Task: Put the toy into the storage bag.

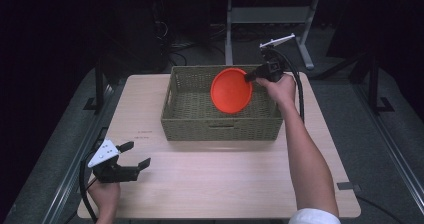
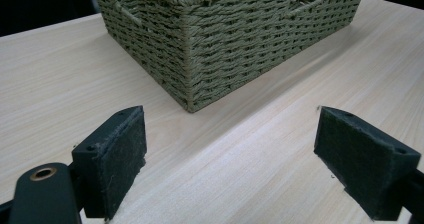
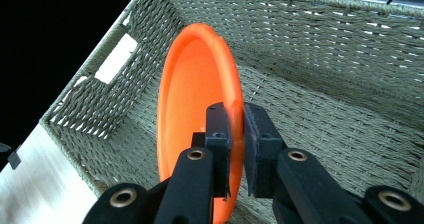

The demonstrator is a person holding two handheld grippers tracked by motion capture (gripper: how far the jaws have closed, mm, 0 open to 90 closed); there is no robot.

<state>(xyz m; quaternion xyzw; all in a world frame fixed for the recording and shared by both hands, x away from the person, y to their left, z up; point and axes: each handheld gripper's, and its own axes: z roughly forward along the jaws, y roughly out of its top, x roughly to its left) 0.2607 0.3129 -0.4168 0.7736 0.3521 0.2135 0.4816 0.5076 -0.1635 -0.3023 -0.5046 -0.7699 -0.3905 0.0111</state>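
An orange plate [image 1: 231,90] hangs on edge over the inside of a woven olive basket [image 1: 175,118]. My right gripper [image 1: 248,77] is shut on the plate's rim, coming in from the basket's right side. In the right gripper view the two black pads [image 3: 219,129] pinch the rim of the orange plate [image 3: 190,99], with the basket's woven floor [image 3: 320,119] behind it. At the table's near left corner my left gripper [image 1: 135,155] rests open with nothing between its fingers. Its view looks between wide-apart pads [image 2: 117,149] toward the basket's corner [image 2: 190,59].
The basket stands on a light wooden table [image 1: 225,179]. A dark floor with cables and a grey metal frame [image 1: 270,19] lies beyond the far edge. The person's right forearm [image 1: 307,154] crosses the table's right side.
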